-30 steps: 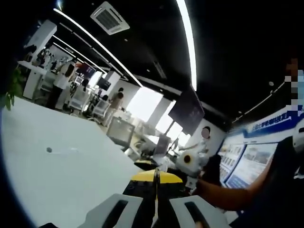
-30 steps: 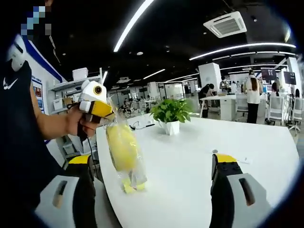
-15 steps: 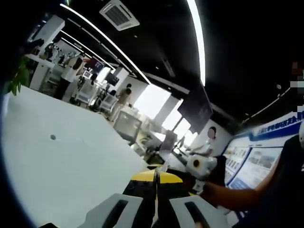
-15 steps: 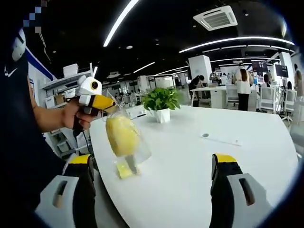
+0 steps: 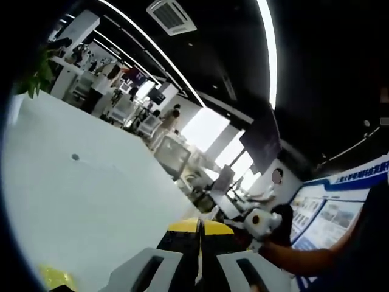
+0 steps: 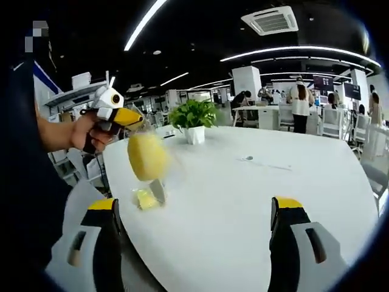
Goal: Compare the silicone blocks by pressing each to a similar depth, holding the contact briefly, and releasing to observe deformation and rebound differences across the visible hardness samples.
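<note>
An open office with long ceiling light strips surrounds a broad white table (image 6: 243, 201).

In the left gripper view, the left gripper (image 5: 199, 267) rises from the bottom with its yellow-tipped jaws pressed together, a thin clear film edge caught between them. The table (image 5: 73, 201) spreads out to the left, with a small dark dot (image 5: 75, 157) on it and a scrap of yellow (image 5: 55, 277) at the lower left edge (too cropped to identify). At lower right the right gripper (image 5: 262, 224) appears, held in a person's hand (image 5: 285, 255), against wall posters (image 5: 328, 210).

The right gripper view shows what the first cannot: the left gripper (image 6: 124, 117), held in a hand (image 6: 85, 131), pinches the top of a clear plastic bag (image 6: 149, 167) that hangs above the near left part of the table. Inside the bag sits a yellow silicone block (image 6: 146, 156), blurred, and a smaller yellow piece (image 6: 144, 198) lies at the bag's bottom, at or just above the tabletop. This view's own right gripper (image 6: 194, 225) has its jaws wide apart with nothing between them. A potted plant (image 6: 193, 121) stands farther back on the table, and people (image 6: 301, 106) stand at desks beyond.
</note>
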